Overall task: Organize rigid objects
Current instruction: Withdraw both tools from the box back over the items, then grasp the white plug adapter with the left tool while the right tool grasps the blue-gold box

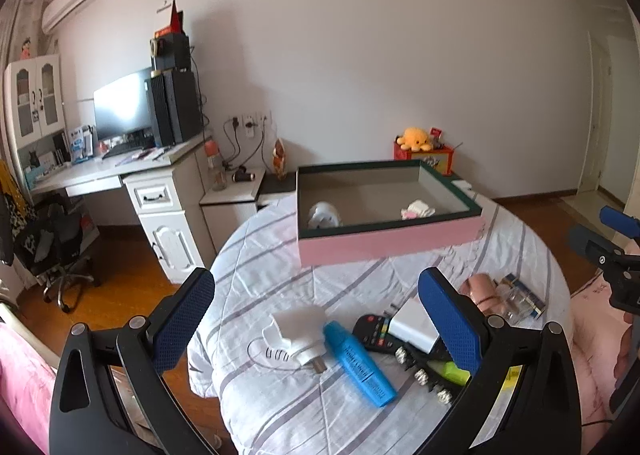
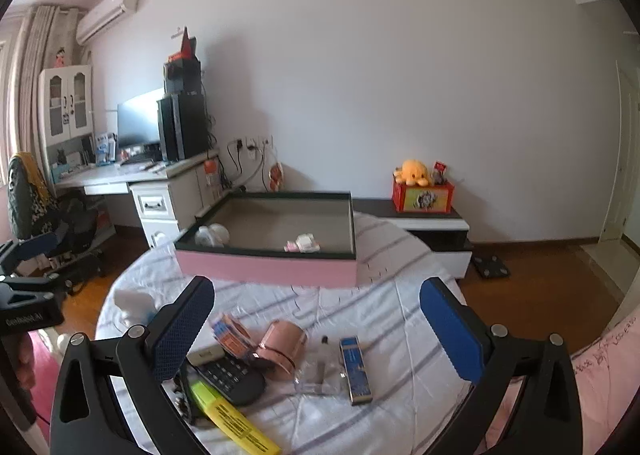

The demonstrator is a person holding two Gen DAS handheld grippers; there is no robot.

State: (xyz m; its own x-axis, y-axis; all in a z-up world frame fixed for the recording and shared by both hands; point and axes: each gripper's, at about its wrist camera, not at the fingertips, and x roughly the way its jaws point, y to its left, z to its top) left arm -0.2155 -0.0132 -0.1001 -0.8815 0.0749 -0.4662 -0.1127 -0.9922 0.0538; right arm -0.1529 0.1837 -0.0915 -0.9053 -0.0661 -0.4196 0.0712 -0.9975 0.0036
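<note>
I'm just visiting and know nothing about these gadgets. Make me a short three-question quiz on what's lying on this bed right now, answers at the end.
1. True or false: the pink box is empty.
2. Which lies beside the white plug adapter: A) blue highlighter B) yellow plush toy C) scissors?
3. Are the left gripper and right gripper holding anything?

Key
1. False: two small pale items lie inside.
2. A.
3. No; both are open and hold nothing.

Pink box (image 1: 384,243) open on striped bedspread, two small white items inside; blue highlighter (image 1: 358,363), white plug (image 1: 298,331), black remote (image 2: 230,375), yellow highlighter (image 2: 232,419) lie flat in front
</note>
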